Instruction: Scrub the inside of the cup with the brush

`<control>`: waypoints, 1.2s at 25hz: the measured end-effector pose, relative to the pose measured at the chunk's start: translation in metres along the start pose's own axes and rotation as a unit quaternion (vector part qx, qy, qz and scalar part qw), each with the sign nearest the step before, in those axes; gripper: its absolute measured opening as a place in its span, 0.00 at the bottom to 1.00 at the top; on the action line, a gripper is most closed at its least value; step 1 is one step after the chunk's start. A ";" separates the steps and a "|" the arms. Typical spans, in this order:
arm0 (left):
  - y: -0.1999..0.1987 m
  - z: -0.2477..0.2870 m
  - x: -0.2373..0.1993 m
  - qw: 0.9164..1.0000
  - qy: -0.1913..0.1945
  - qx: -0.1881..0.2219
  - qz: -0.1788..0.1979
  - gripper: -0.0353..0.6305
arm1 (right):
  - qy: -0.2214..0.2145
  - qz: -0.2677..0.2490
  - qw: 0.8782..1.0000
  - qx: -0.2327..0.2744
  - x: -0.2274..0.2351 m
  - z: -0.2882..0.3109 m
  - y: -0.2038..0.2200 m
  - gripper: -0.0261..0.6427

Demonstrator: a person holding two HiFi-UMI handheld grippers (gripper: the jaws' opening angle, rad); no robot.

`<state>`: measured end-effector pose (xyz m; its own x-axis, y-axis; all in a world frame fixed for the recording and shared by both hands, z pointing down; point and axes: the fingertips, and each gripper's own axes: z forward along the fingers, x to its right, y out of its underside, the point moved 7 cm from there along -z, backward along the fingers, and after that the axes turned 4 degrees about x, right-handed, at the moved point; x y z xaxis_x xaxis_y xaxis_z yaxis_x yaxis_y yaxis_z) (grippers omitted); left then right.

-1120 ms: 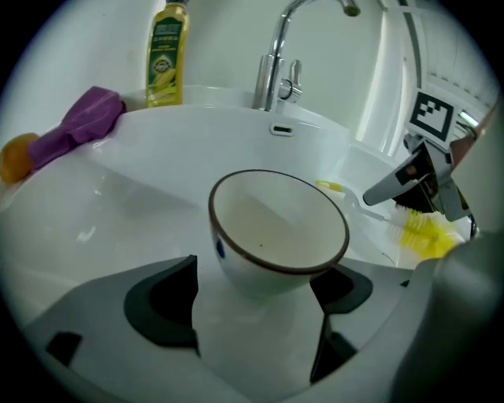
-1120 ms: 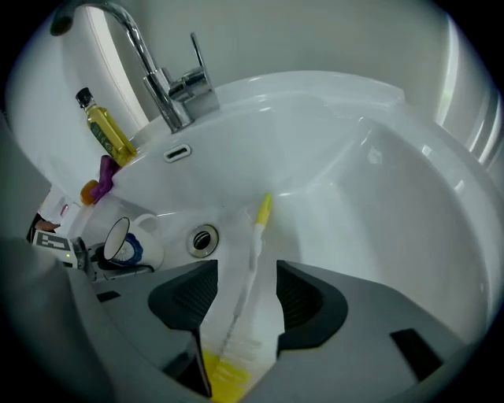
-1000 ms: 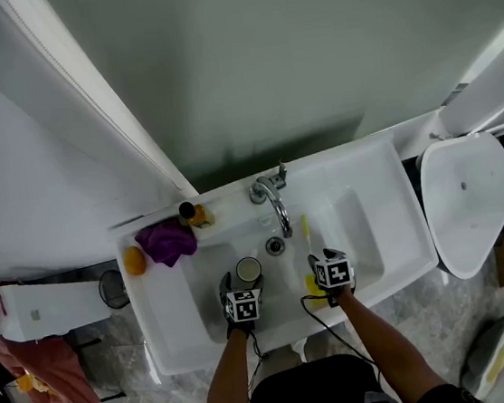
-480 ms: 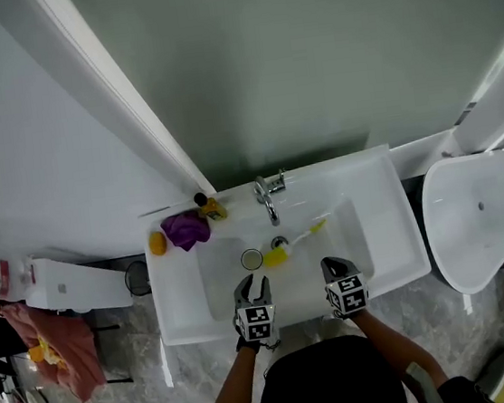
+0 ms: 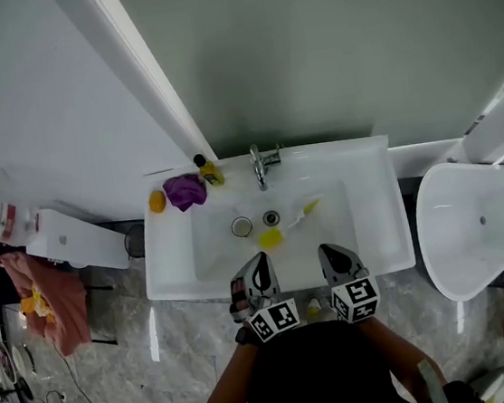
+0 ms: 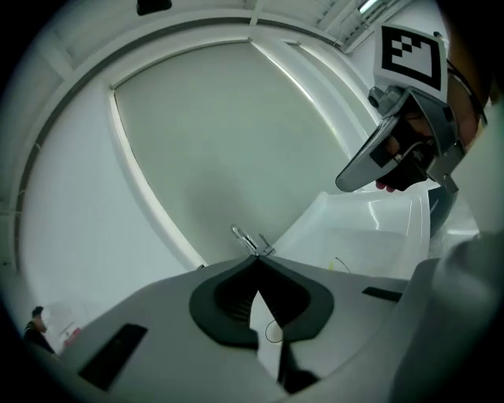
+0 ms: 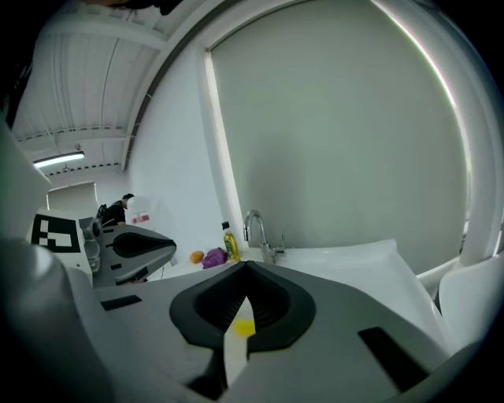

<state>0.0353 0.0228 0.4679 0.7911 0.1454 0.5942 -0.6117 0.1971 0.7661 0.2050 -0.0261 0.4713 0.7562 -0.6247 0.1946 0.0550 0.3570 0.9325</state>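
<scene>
Left gripper (image 5: 258,266) and right gripper (image 5: 330,254) have pulled back to the sink's (image 5: 383,225) near edge, jaws clenched empty; cup (image 5: 242,227) and brush (image 5: 271,237) lie inside.

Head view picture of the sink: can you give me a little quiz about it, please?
1. True or false: the cup sits in the sink.
2. What colour is the cloth left of the tap?
3. The left gripper and the right gripper are: A) shut and empty, B) holding a brush, C) wide open.
Key: 1 true. 2 purple. 3 A: both just closed, nothing between them.
</scene>
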 end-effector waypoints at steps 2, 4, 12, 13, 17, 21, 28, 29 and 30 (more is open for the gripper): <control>-0.010 -0.015 0.003 1.000 -0.008 0.014 -0.011 0.08 | -0.005 -0.001 1.000 0.011 -0.007 -0.017 -0.006 0.08; -0.013 -0.026 -0.001 0.999 -0.014 0.020 -0.035 0.08 | -0.007 -0.004 1.000 0.017 -0.014 -0.028 -0.008 0.08; 0.003 -0.066 -0.036 0.994 -0.009 0.042 -0.102 0.08 | 0.015 -0.023 0.999 0.021 -0.070 -0.053 -0.002 0.08; 0.007 -0.073 -0.042 0.993 -0.005 0.047 -0.110 0.08 | 0.021 -0.025 0.999 0.024 -0.080 -0.055 -0.001 0.08; 0.032 -0.101 -0.066 0.989 0.006 0.063 -0.135 0.08 | 0.049 -0.033 0.998 0.036 -0.123 -0.052 0.001 0.08; 0.061 -0.128 -0.089 0.985 0.016 0.070 -0.156 0.08 | 0.072 -0.046 0.995 0.045 -0.165 -0.055 0.005 0.08; 0.128 -0.145 -0.107 0.980 0.044 0.033 -0.190 0.08 | 0.107 -0.054 0.991 0.054 -0.193 -0.075 0.010 0.08; 0.133 -0.144 -0.112 0.977 0.050 0.027 -0.207 0.08 | 0.108 -0.054 0.991 0.055 -0.193 -0.074 0.010 0.08; 0.138 -0.143 -0.118 0.972 0.056 0.021 -0.225 0.08 | 0.110 -0.054 0.991 0.056 -0.194 -0.074 0.010 0.08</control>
